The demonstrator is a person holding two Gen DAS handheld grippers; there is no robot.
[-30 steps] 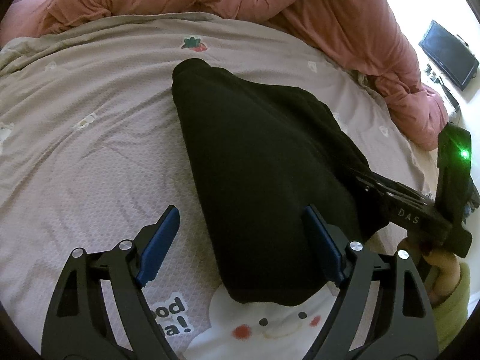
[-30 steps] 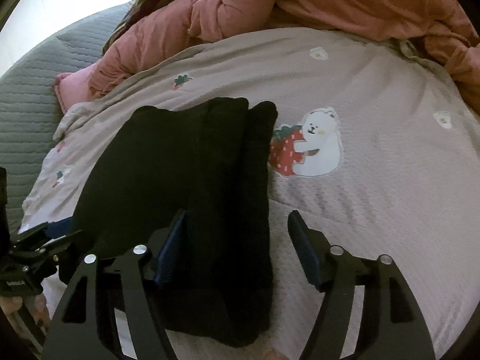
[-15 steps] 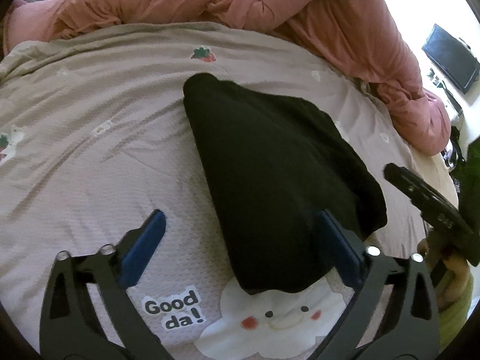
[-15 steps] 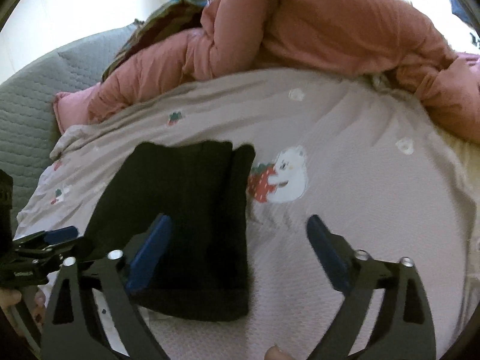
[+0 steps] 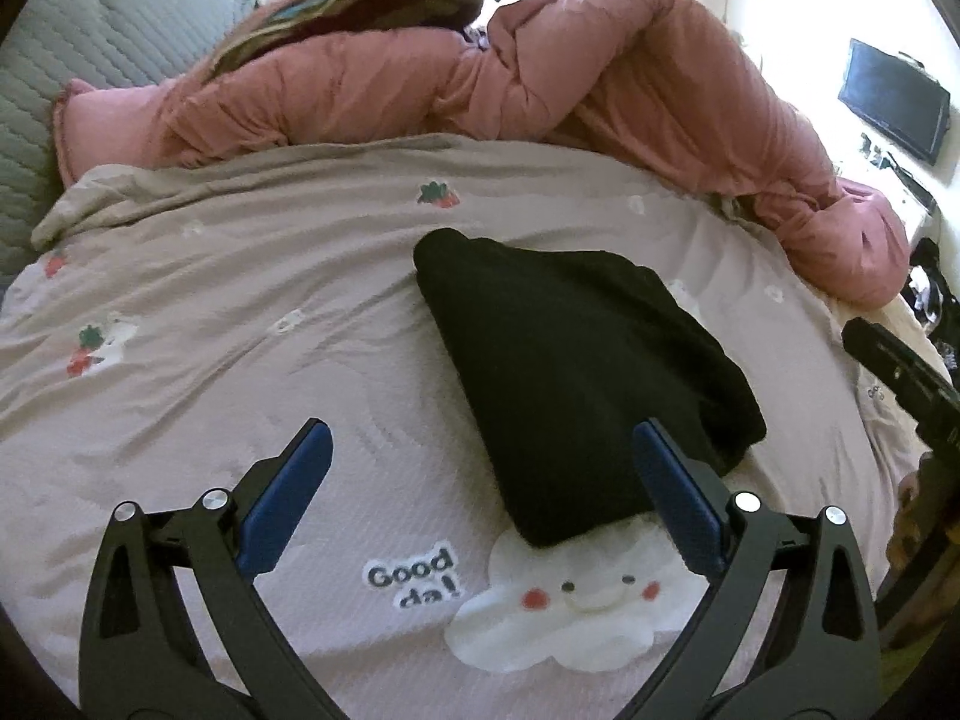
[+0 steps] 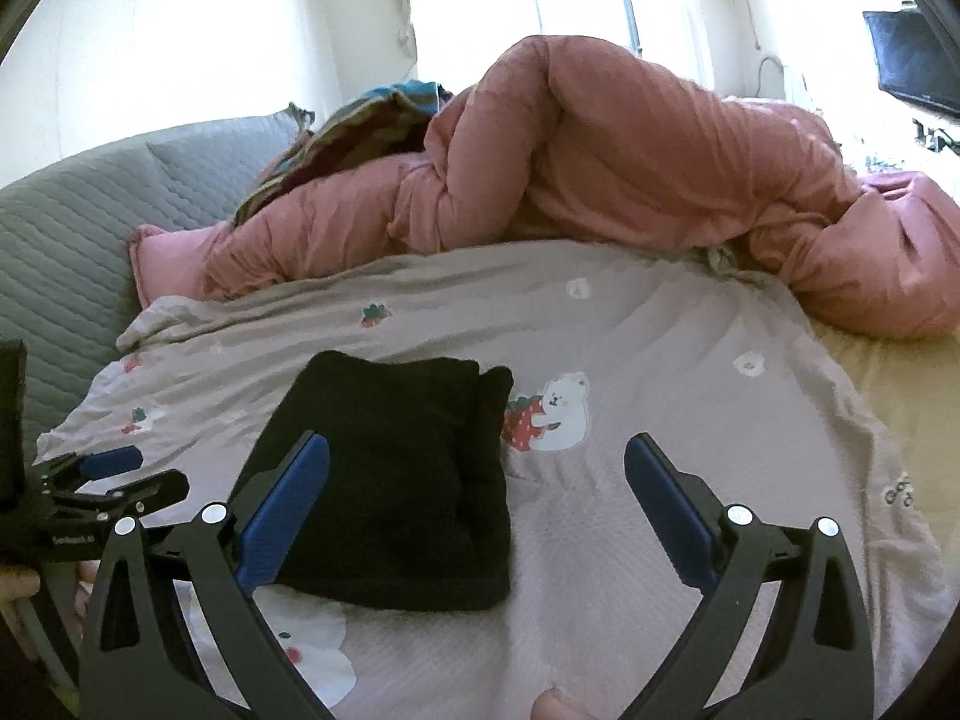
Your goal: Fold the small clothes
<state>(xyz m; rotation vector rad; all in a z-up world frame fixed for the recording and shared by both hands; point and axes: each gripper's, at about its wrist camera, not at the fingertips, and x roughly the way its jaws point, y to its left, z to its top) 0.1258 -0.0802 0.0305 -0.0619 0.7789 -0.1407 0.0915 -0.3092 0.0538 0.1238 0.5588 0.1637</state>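
A black garment [image 5: 576, 372] lies folded into a compact block on the pale printed bedspread [image 5: 240, 312]. It also shows in the right wrist view [image 6: 402, 474]. My left gripper [image 5: 480, 468] is open and empty, held above the bed just short of the garment's near end. My right gripper [image 6: 477, 480] is open and empty, held above the garment's right edge. The right gripper shows at the right edge of the left wrist view [image 5: 900, 366], and the left gripper shows at the left edge of the right wrist view [image 6: 102, 474].
A bunched pink duvet [image 5: 540, 78] lies along the far side of the bed. A grey quilted headboard [image 6: 78, 222] is at the left. A dark screen [image 5: 894, 99] hangs on the wall at the right. The bed's right edge [image 6: 900, 408] is near.
Both grippers have lifted up and back from the folded garment, so it looks smaller and farther. Both stay open. The garment has not moved.
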